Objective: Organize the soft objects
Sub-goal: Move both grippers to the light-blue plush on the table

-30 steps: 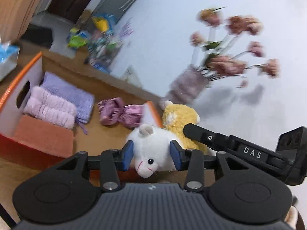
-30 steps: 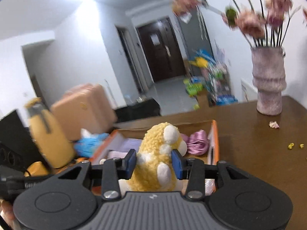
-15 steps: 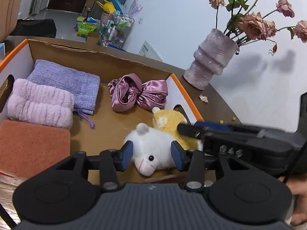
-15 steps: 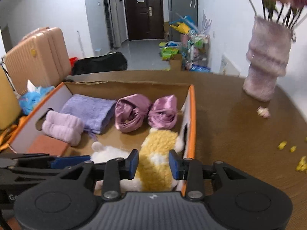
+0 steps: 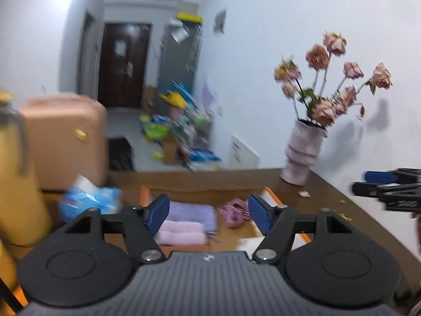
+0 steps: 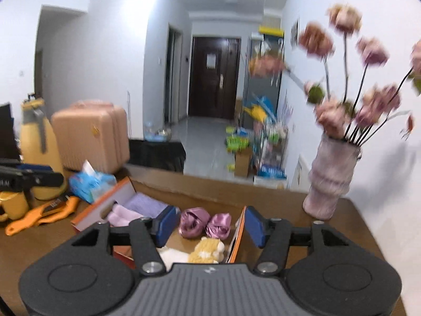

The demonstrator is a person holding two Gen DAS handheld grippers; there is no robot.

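Left gripper (image 5: 208,214) and right gripper (image 6: 208,226) just opened, empty; yellow plush (image 6: 208,250) and white plush (image 6: 175,255) lie in box (image 6: 238,239) below right gripper.

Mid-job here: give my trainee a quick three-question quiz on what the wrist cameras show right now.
1. True or false: the right tool is clamped on the yellow plush.
2. Which item lies nearest the box's far wall? A) satin bow B) white plush C) orange scissors
3. Fill in: the vase of flowers stands on the table, ____ the box.

Key:
1. False. Its jaws have just been opening and stand apart, with the plush lying in the box below.
2. A.
3. Outside.
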